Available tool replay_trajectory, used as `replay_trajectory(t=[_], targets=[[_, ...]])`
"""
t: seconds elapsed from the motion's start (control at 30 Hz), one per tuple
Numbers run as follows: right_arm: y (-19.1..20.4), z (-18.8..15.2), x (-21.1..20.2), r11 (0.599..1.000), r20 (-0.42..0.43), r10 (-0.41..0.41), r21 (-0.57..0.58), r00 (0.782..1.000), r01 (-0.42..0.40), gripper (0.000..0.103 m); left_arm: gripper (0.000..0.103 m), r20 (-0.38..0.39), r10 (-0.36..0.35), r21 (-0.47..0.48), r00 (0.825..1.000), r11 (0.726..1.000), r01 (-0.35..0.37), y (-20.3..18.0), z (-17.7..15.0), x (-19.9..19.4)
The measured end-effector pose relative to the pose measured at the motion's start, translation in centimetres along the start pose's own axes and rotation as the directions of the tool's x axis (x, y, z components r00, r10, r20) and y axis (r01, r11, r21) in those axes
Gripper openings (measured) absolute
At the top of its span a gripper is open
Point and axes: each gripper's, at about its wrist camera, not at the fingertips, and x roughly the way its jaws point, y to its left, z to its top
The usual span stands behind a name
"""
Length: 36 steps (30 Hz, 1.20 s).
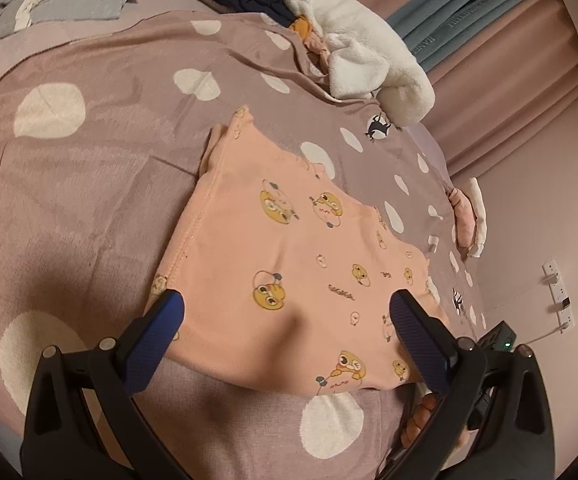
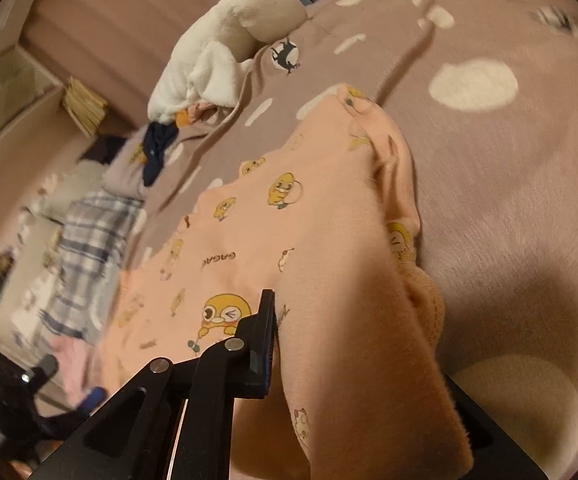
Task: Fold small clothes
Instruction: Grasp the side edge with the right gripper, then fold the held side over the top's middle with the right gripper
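- Meanwhile, at far left, the left gripper (image 1: 287,306) hovers with fingers spread wide and empty over the near edge of a peach garment (image 1: 289,248) printed with yellow cartoon faces.
- Centre: the garment lies mostly flat on a mauve bedspread (image 1: 89,184) with white blotches; it looks light, soft and limp, likely to sag and crease wherever unsupported.
- Further right, the right gripper (image 2: 289,344) is clenched on a raised fold of that garment, fabric draping over its far finger.
- Stitched hems and corners seem the surest places to pinch.
- Beyond, a white fleece item (image 1: 373,52) sits by the bed's edge.
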Motion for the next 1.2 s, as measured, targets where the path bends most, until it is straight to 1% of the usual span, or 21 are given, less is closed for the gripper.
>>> replay_trajectory(t=[0.1, 0.13, 0.2, 0.23, 0.3, 0.33, 0.4, 0.5, 0.57, 0.67, 0.8, 0.9, 0.97, 1.0, 1.1, 1.2], targets=[[1.8, 0.2, -0.3, 0.994, 0.010, -0.064, -0.093, 0.998, 0.065, 0.015, 0.103, 0.001, 0.024, -0.016, 1.000, 1.000, -0.024, 1.2, 0.1, 0.4], [2.3, 0.2, -0.6, 0.992, 0.020, -0.061, -0.113, 0.998, 0.063, 0.015, 0.103, 0.010, 0.031, -0.020, 0.999, 0.999, -0.031, 1.7, 0.2, 0.3], [3.4, 0.4, -1.5, 0.989, 0.039, -0.022, -0.145, 0.999, 0.027, 0.015, 0.103, 0.041, 0.068, -0.005, 0.997, 0.998, -0.068, 2.0, 0.4, -0.2], [3.9, 0.5, -1.9, 0.987, 0.050, -0.006, -0.158, 0.999, 0.014, 0.015, 0.103, 0.075, 0.087, 0.007, 0.993, 0.996, -0.088, 2.0, 0.5, -0.7], [4.9, 0.7, -2.3, 0.985, 0.075, 0.006, -0.170, 0.997, 0.007, 0.015, 0.103, 0.117, 0.079, 0.023, 0.990, 0.996, -0.083, 2.1, 0.6, -1.4], [5.3, 0.8, -2.3, 0.985, 0.082, 0.013, -0.173, 0.997, 0.002, 0.015, 0.103, 0.117, 0.063, 0.023, 0.991, 0.998, -0.066, 2.2, 0.7, -1.6], [6.2, 1.0, -1.8, 0.981, 0.079, 0.020, -0.192, 0.997, -0.004, 0.015, 0.103, 0.093, 0.023, 0.013, 0.995, 1.000, -0.025, 2.6, 0.8, -1.5], [7.5, 1.3, -0.7, 0.976, 0.077, -0.020, -0.216, 0.997, 0.037, 0.015, 0.103, 0.036, -0.012, -0.012, 0.999, 1.000, 0.013, 3.3, 0.8, -0.7], [8.3, 1.4, -0.3, 0.975, 0.065, -0.005, -0.223, 0.998, 0.019, 0.015, 0.103, 0.018, 0.003, -0.038, 1.000, 0.999, -0.002, 3.8, 1.0, -0.4], [10.7, 1.2, 0.4, 0.962, 0.055, 0.008, -0.273, 0.998, 0.008, 0.015, 0.103, 0.050, 0.028, -0.057, 0.998, 0.998, -0.025, 4.3, 1.5, -1.0], [14.8, -0.1, 3.0, 0.926, -0.015, 0.016, -0.377, 1.000, -0.020, 0.015, 0.103, 0.105, 0.065, -0.097, 0.992, 0.994, -0.055, 5.5, 2.0, -2.3], [17.7, -2.1, 4.7, 0.882, -0.104, 0.041, -0.463, 0.994, -0.085, 0.015, 0.103, 0.106, 0.065, -0.134, 0.992, 0.990, -0.050, 6.5, 2.3, -2.8], [18.7, -3.6, 5.6, 0.860, -0.154, 0.044, -0.498, 0.987, -0.116, 0.015, 0.103, 0.103, 0.058, -0.148, 0.993, 0.988, -0.043, 7.0, 2.4, -3.2], [19.0, -4.3, 6.1, 0.853, -0.174, 0.035, -0.507, 0.984, -0.120, 0.015, 0.103, 0.104, 0.062, -0.152, 0.993, 0.987, -0.045, 7.2, 2.4, -3.4], [18.9, -5.4, 7.0, 0.850, -0.189, 0.000, -0.517, 0.982, -0.099, 0.015, 0.103, 0.124, 0.087, -0.163, 0.988, 0.984, -0.066, 7.8, 2.5, -4.2], [18.7, -5.2, 6.8, 0.854, -0.191, 0.003, -0.510, 0.982, -0.102, 0.015, 0.103, 0.136, 0.093, -0.179, 0.986, 0.981, -0.068, 8.2, 2.6, -4.7]])
